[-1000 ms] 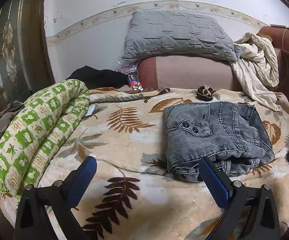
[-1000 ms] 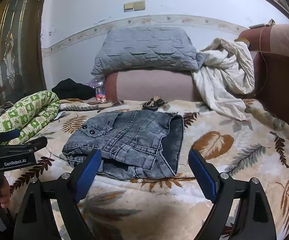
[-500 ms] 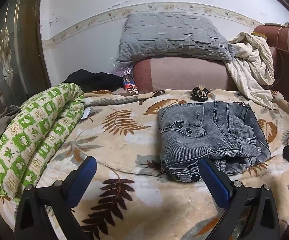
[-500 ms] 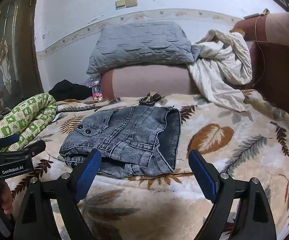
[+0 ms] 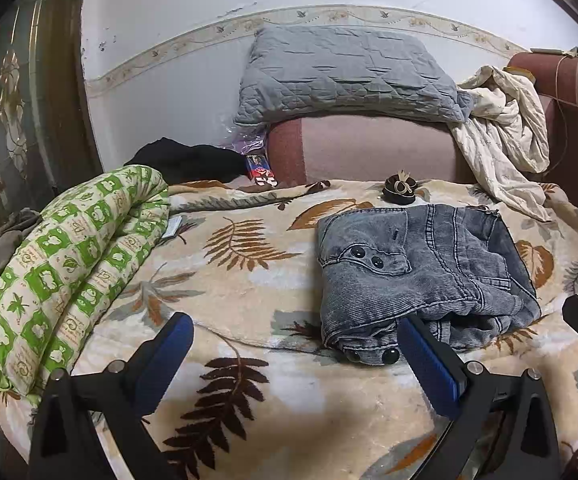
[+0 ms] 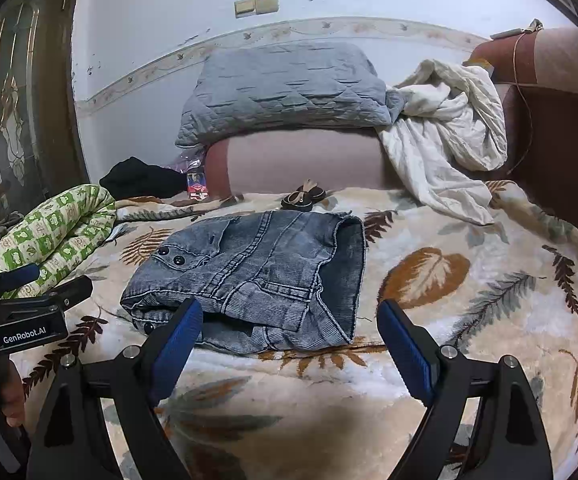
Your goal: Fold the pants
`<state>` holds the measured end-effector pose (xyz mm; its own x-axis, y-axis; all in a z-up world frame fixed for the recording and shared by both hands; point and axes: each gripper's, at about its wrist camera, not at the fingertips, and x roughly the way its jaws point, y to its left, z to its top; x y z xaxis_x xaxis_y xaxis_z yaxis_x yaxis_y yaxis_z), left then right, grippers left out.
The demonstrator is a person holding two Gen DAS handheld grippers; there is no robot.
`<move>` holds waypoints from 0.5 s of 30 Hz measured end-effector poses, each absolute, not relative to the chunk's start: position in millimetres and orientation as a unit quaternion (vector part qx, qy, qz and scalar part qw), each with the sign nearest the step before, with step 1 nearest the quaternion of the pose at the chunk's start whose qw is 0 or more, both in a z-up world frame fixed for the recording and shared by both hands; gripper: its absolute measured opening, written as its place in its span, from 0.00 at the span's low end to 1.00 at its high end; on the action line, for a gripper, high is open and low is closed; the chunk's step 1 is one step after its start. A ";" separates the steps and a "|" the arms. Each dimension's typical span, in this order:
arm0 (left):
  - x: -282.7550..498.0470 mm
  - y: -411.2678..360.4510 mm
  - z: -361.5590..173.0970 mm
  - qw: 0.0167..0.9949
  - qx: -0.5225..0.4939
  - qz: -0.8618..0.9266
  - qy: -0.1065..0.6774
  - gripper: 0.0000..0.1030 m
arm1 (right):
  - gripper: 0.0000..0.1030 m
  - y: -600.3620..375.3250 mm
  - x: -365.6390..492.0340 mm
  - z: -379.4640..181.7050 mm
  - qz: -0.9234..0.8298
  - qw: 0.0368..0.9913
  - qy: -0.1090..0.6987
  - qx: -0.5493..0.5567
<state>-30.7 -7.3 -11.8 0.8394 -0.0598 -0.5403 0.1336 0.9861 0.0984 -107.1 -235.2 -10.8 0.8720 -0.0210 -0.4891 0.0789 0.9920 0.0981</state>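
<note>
Bedroom: blanketed bed (image 5: 249, 280), pillow (image 5: 345, 76)

1. Pants (image 6: 257, 276): grey ribbed denim, matt, with glossy black buttons at 9 o'clock.
2. Blanket (image 6: 429, 332): plush, fuzzy cloth.
3. Pillow (image 5: 345, 76): quilted matt cloth.
4. Pads (image 5: 429, 364): blue, ridged.

bed, leaf-print blanket (image 5: 249, 280) | on it: folded pants (image 5: 421, 276), green quilt roll (image 5: 65, 268), dark hair tie (image 5: 400, 193)

Pants (image 5: 421, 276) nearer both hand-held grippers
</note>
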 end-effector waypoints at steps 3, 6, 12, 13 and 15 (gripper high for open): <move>-30.7 -7.3 -11.6 0.957 0.066 -0.051 0.279 1.00 | 0.87 -235.5 -107.1 -10.8 -0.026 0.966 0.251 0.058; -31.1 -7.3 -11.7 0.957 0.066 -0.051 0.279 1.00 | 0.87 -235.8 -107.1 -10.8 -0.025 0.966 0.251 0.058; -31.4 -7.7 -11.6 0.957 0.066 -0.051 0.279 1.00 | 0.87 -234.7 -107.0 -11.6 -0.026 0.966 0.252 0.058; -31.2 -7.3 -11.7 0.957 0.065 -0.051 0.279 1.00 | 0.87 -234.5 -107.1 -11.7 -0.027 0.965 0.253 0.058; -31.0 -7.0 -11.7 0.957 0.065 -0.051 0.279 1.00 | 0.87 -233.9 -107.0 -12.2 -0.026 0.965 0.253 0.060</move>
<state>-31.0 -7.0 -11.7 0.8391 -0.0619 -0.5404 0.1341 0.9864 0.0953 -107.0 -233.9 -12.2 0.8702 -0.0198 -0.4923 0.0808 0.9914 0.1030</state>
